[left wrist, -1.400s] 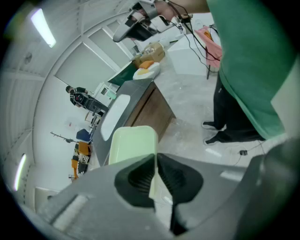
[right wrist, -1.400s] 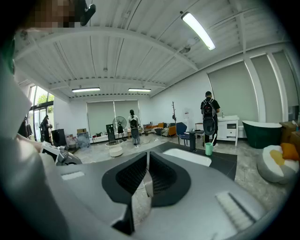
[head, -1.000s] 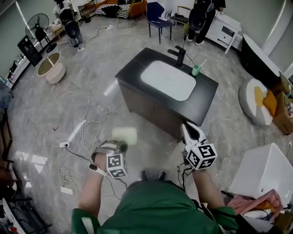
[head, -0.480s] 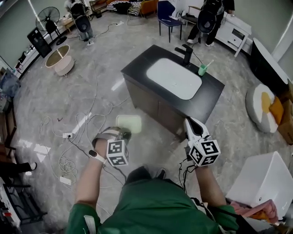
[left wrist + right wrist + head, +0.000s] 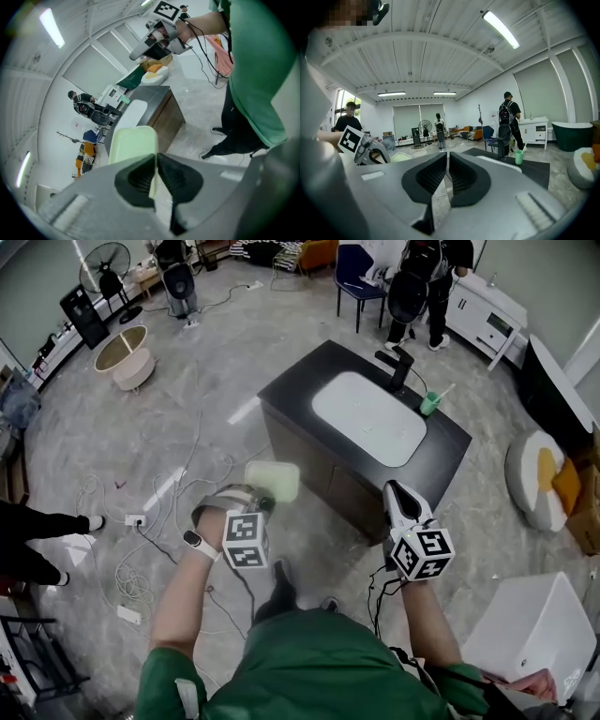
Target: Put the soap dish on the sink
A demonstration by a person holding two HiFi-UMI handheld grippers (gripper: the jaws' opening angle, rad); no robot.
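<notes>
Head view: your left gripper point(image 5: 260, 503) holds the dish point(image 5: 274, 480) in the air, short of the sink point(image 5: 367, 418). Left gripper view: jaws pinch only its rim, so a jolt could drop it. Right gripper view: your right gripper point(image 5: 446, 163) is empty, jaws together.

Open air lies between the soap dish point(image 5: 274, 479), clamped in the left gripper point(image 5: 263, 504), and the near left corner of the black worktop point(image 5: 286, 390). The worktop's left and near strips around the white basin point(image 5: 367, 418) are bare. On the far side stand a black faucet point(image 5: 397, 367) and, right of it, a green cup point(image 5: 429, 404) holding a toothbrush. A person point(image 5: 422, 282) stands beyond them. The right gripper point(image 5: 395, 493), jaws together, hangs just off the worktop's near edge.
</notes>
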